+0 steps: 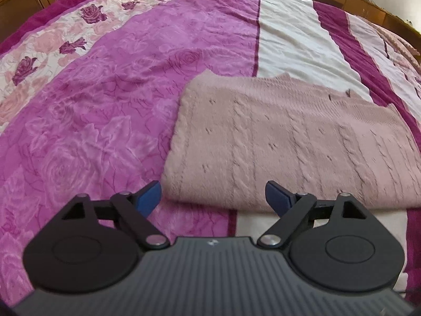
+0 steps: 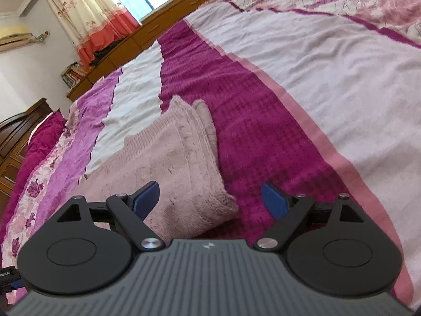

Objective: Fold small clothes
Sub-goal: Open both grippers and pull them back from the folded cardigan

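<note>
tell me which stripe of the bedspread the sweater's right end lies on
The dark magenta stripe. The folded pink sweater ends on it, and it is deeper and plainer than the white stripe and the lilac rose stripe to its left.

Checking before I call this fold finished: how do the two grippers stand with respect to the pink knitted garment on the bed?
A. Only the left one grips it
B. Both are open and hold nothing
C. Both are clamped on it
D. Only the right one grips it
B: the left gripper and the right gripper both stand with jaws wide apart, and the folded pink garment lies free on the bedspread.
</note>
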A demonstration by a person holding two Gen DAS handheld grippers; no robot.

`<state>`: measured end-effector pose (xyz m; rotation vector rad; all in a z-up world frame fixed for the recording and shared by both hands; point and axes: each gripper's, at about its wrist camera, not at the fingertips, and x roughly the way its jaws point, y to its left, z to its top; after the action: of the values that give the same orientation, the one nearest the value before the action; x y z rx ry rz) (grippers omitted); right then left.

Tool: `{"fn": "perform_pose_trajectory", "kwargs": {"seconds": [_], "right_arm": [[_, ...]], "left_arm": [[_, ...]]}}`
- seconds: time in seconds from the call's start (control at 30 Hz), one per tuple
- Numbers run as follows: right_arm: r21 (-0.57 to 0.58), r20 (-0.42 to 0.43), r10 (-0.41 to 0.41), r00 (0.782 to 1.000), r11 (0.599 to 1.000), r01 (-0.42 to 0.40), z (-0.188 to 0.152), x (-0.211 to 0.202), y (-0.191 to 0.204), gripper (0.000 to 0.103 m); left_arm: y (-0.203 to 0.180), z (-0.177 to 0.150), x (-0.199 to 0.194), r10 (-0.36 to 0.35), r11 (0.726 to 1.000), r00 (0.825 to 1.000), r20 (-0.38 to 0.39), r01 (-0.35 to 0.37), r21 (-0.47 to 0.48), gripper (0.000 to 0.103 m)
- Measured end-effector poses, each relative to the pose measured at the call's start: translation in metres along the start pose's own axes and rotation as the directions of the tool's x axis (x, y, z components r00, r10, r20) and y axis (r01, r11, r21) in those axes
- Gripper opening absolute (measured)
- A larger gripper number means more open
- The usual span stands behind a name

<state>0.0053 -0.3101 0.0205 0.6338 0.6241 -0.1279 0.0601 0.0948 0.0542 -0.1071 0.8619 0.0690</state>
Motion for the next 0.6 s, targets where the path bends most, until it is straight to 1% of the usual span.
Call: {"fn": "perform_pose_trajectory", "kwargs": {"seconds": [0.07,0.17,0.23,0.33,0.43,0.5,0.6], "right_arm": [[0.002,-0.015,0.015,1.0,1.0,-0.015,-0.001,0.003,-0.005,0.092],[0.027,-0.023,0.067,0.997,0.997,-0.066,-0.001,0.004,-0.011,0.098],[0.036,-0.029,0.108,0.994,0.994,-0.107,-0.002,0.004,-0.015,0.1],[0.039,-0.038,0.124,0.992,0.992,-0.123,-0.002,0.001,-0.014,0.1],[0.081,-0.049,0.123,0.991,0.99,-0.119,0.004,0.001,-0.013,0.1],[0.075,-0.059,0.126,0.99,0.99,-0.122,0.006,0.003,-0.01,0.1],[0.045,-0.06,0.156,0.986,0.987,-0.154,0.006,0.01,-0.007,0.1]], "left_arm": [[-0.004,-0.003,-0.003,0.0,1.0,1.0,-0.007,0.0,0.001,0.087],[-0.01,-0.008,-0.006,0.006,1.0,1.0,-0.011,-0.006,0.018,0.087],[-0.013,-0.011,-0.007,0.004,1.0,1.0,-0.017,-0.004,0.023,0.087],[-0.018,-0.015,-0.007,0.005,1.0,1.0,-0.03,-0.004,0.025,0.087],[-0.022,-0.018,-0.005,0.012,0.999,0.999,-0.052,-0.01,0.03,0.087],[-0.025,-0.019,-0.005,0.012,0.999,0.998,-0.063,-0.01,0.037,0.087],[-0.03,-0.022,-0.005,0.003,0.999,0.998,-0.07,0.0,0.047,0.087]]}}
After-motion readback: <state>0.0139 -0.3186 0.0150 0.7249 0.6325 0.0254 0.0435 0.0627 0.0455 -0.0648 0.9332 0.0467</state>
